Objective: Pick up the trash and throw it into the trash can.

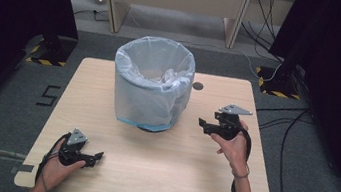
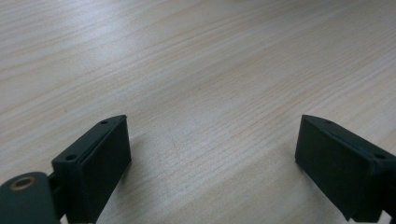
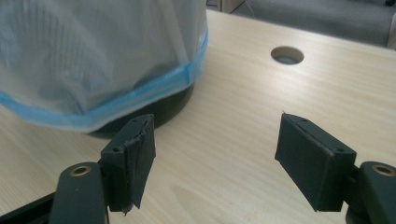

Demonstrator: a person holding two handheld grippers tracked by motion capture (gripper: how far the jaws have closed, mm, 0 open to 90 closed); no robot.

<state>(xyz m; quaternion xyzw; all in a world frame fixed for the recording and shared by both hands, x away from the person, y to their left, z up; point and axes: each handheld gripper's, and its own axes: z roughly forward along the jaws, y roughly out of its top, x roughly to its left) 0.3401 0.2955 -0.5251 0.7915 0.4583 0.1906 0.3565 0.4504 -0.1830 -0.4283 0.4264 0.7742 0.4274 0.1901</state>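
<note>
writing: black "5" (image 1: 49,95) on floor left of table | bin (image 1: 152,83) with clear bag, far centre of table (image 1: 157,175) | hole (image 1: 198,86) right of bin | left gripper (image 1: 94,157) near-left, jaws wide, empty | right gripper (image 1: 205,125) right of bin, jaws wide, empty

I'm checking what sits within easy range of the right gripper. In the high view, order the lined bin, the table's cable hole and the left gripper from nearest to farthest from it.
1. Lined bin, just left of the right gripper.
2. Cable hole, beyond it toward the table's far edge.
3. Left gripper, across the table at the near left.
</note>
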